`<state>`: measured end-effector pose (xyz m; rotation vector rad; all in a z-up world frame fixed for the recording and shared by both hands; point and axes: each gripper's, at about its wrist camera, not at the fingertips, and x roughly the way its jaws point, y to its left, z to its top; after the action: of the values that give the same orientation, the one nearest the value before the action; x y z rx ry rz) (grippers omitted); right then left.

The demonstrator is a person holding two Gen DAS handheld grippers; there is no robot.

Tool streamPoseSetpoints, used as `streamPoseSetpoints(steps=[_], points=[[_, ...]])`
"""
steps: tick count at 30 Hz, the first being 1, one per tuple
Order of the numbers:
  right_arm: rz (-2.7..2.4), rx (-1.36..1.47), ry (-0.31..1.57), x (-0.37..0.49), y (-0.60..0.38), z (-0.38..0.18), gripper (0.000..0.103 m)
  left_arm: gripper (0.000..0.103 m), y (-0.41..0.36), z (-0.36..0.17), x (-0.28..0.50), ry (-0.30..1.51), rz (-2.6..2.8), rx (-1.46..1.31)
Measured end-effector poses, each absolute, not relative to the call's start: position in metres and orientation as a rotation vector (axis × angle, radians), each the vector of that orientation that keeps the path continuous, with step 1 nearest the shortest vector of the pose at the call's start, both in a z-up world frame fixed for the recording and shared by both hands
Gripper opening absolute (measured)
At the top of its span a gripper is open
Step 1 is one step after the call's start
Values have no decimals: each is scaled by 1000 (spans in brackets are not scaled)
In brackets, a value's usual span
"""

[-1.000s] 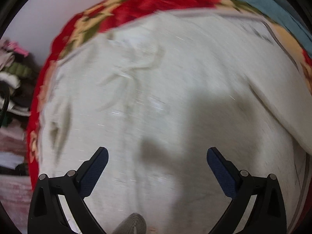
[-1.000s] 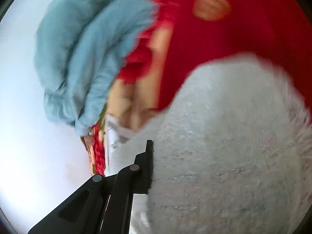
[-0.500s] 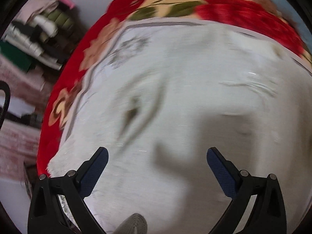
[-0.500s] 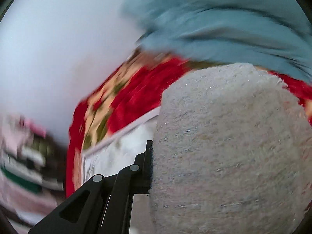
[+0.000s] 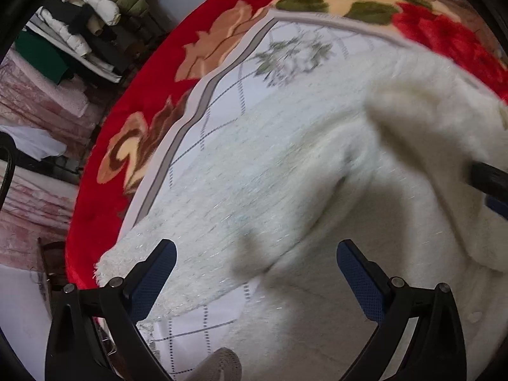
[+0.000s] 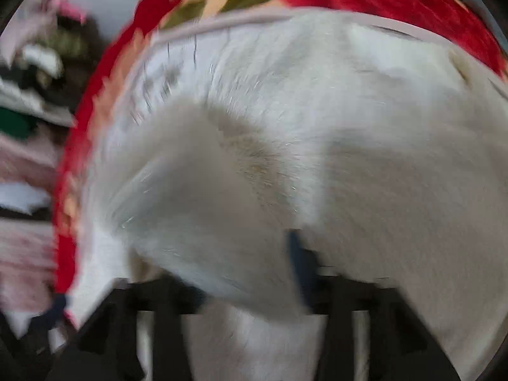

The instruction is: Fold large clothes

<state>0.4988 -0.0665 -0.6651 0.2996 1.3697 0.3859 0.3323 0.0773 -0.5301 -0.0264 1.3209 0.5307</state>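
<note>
Now the white fluffy garment point(image 5: 285, 190) lies spread over a white checked sheet point(image 5: 222, 101) on the bed; the sheet sits on a red floral blanket point(image 5: 133, 133) whose border runs along the bed's left and far edges; one fringed end of the garment point(image 5: 127, 260) reaches almost to the sheet's left edge, near the blanket's red border; a thicker fold of the same fabric rises toward the right side of the bed; the left gripper point(image 5: 254, 273) hovers above the garment with its two blue-padded fingers point(image 5: 155, 273) spread wide apart and nothing between them; a dark piece of the other tool shows at the right edge of the left wrist view, pressed into the raised fold; in the right wrist view, heavily blurred, the right gripper point(image 6: 250, 285) has a bunch of the garment point(image 6: 238, 190) hanging across its fingers, and one blue pad shows against the cloth; whether its fingers are clamped on the fabric I cannot tell because of the blur; beyond the bed's left edge a shelf of stacked clothes point(image 5: 89, 22) stands against the wall.
</note>
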Motion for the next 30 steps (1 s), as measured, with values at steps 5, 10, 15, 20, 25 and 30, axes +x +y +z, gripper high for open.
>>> streamPoseSetpoints(steps=[5,10,15,20,25,30], points=[[101,566,1280,450,-211,-625,65,103,48,-521,362,1288,451,-19],[-93,931,1359,422,-326,-683,53,103,20,-535,389,1282,412,29],[-99,1356,1031,410,-401,-734,42,103,1,-545,406,1271,398,102],[-328,1432,989,380,-432,-750,43,103,-10,-562,417,1283,398,147],[-268,1155,1169,377,-386,-710,43,103,-11,-575,426,1304,426,157],[76,1010,1296,396,-280,-685,44,103,2,-554,406,1256,473,139]])
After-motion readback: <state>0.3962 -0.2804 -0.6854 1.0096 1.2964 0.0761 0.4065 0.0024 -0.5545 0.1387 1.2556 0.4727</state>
